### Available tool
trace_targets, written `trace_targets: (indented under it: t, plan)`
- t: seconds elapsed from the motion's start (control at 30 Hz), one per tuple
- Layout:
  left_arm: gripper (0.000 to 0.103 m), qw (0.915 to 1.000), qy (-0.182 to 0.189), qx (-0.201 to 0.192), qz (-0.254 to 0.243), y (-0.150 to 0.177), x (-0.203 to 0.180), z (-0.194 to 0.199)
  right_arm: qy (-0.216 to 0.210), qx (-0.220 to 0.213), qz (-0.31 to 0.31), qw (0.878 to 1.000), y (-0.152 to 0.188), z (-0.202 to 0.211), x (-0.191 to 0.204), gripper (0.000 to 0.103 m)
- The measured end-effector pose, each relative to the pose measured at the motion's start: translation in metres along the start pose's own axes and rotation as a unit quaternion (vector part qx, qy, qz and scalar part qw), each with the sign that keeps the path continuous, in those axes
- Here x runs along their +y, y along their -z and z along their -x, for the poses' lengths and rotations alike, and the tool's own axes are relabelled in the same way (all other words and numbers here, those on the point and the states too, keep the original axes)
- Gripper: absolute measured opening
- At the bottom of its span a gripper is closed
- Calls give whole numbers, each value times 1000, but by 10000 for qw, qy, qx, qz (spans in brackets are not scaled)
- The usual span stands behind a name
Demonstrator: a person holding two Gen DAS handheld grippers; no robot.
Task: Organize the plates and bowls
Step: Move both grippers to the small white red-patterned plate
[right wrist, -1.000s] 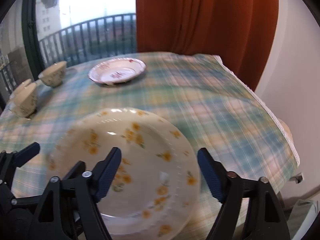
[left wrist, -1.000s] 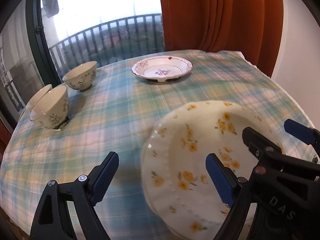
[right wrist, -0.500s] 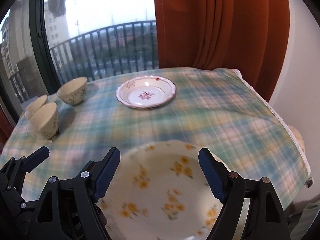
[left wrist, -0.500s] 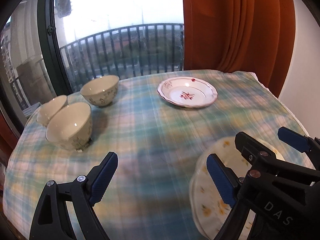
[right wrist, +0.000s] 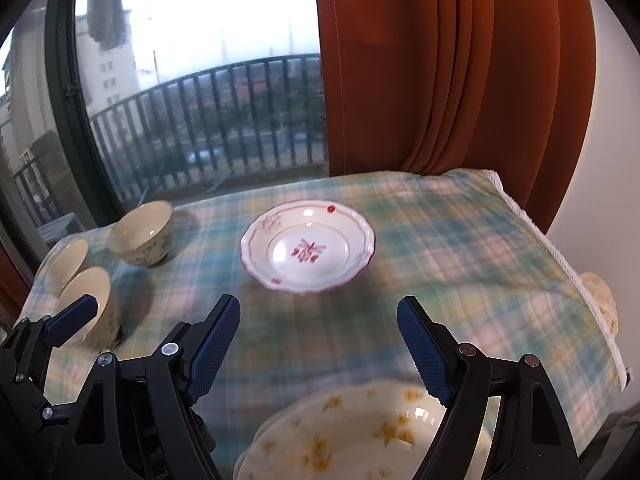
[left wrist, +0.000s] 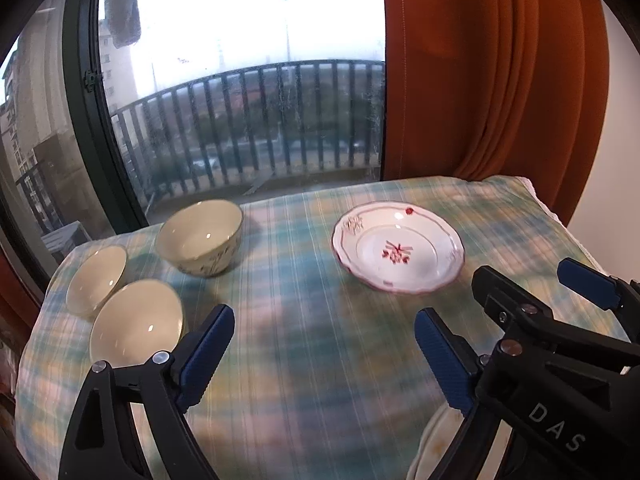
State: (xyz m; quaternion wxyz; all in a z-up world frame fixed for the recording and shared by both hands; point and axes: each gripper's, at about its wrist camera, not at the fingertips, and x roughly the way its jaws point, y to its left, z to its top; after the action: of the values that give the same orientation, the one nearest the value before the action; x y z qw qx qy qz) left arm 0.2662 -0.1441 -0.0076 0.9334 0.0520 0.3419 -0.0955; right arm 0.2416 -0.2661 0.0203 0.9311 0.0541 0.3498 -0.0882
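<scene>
Right tongs (right wrist: 318, 344): jaws apart, nothing between the pads, above the checked surface (right wrist: 460, 248). Landmark: red-flowered plate (right wrist: 308, 252). Nearer than it, at the bottom edge, lies a yellow-flowered plate (right wrist: 352, 440). Left of it stand three bowls (right wrist: 142, 234). Left tongs (right wrist: 74, 316) enter lower left.

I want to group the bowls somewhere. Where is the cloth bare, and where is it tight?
Bare cloth runs right of the red plate to the fringed edge, and in the middle strip between the bowls and that plate. The near edge holds the yellow plate. The left corner is crowded: three bowls, two touching.
</scene>
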Motion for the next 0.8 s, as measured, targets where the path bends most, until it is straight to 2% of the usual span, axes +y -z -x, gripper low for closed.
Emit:
trace_targets:
  t: [0.3,0.5,0.6,0.7,0.8]
  plan:
    - [93,9993,-335,-111,142,-40,-5,-40,-123,-113,65,9998,-45,-45,-7,83]
    - [93,9988,-376,10,301,-54,-9,-84,-128,-39,17,9999,-64,-87,-12,84]
    - [93,9987,-459,-69,202,-58,-17,-108,-95,-45,-5,9999,-67,-109,-17,84]
    - [93,9989,-452,59,86,-62,-22,-131,22,-5,78,10000,-70,-132,-20,84]
    - [93,9989,-387,247,107,-65,-24,-153,1,231,-107,9997,-71,-156,-28,84]
